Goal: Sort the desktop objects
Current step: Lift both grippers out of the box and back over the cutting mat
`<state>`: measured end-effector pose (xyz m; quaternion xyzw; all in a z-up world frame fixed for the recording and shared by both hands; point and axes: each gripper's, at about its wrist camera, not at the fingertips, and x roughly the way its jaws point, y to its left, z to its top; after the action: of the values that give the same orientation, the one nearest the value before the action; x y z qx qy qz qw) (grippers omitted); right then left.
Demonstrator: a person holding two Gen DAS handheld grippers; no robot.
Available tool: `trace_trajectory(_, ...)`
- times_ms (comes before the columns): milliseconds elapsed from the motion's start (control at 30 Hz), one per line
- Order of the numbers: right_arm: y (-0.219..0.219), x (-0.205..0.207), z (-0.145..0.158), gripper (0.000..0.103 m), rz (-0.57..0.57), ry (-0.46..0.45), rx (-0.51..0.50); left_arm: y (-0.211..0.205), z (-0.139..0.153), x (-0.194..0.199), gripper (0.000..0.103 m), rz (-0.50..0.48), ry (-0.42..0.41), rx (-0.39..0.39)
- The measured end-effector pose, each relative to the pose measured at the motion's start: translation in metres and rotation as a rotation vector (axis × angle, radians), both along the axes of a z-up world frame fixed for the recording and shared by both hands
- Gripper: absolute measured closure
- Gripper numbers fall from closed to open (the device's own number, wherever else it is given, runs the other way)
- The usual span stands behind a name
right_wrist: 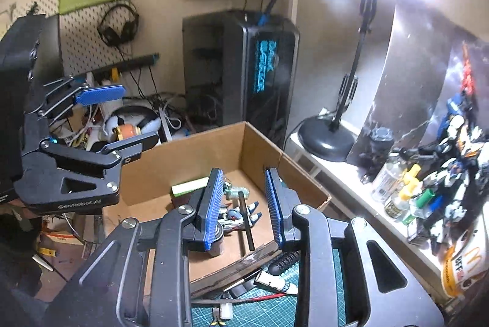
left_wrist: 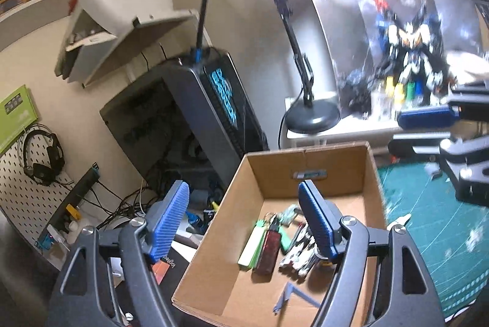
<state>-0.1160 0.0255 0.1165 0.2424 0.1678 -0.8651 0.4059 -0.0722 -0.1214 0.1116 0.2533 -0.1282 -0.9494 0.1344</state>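
Cardboard is the biggest thing here: an open brown box [left_wrist: 308,162] sits at the left edge of a green cutting mat [left_wrist: 440,223], its floor holding the sorted items. Behind it stands a dark computer tower [right_wrist: 266,67] with blue lit lettering, and to the right a black desk lamp base [right_wrist: 325,140] rests on a white shelf beside a blue and white robot model [left_wrist: 412,52]. The left gripper [left_wrist: 244,223] hovers over the box's left wall with its blue-padded fingers spread wide and nothing between them. The right gripper [right_wrist: 243,205] hangs over the box's near edge, its fingers parted and likewise holding nothing. Inside the box lie a white and green block [left_wrist: 252,244], a dark red case [left_wrist: 269,250] just beside it, and a silvery multi-tool [left_wrist: 298,253]. On the mat just outside the box lies a small white tube [right_wrist: 275,281].
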Motion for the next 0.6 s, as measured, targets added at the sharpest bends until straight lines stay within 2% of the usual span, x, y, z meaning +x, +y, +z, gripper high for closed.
trace_trajectory(233, 0.022, 0.034, 0.026, 0.076, 0.0, 0.052, -0.044, 0.015, 0.03, 0.037, 0.026, 0.0, 0.135, 0.011)
trace_trajectory(433, 0.039, 0.057, 0.034, 0.075, -0.006, 0.077, -0.065, 0.026, 0.036, 0.058, 0.026, -0.014, 0.185, 0.04)
trace_trajectory(600, 0.061, 0.075, 0.037, 0.075, -0.036, 0.092, -0.119, 0.032, 0.034, 0.077, 0.026, -0.017, 0.222, 0.094)
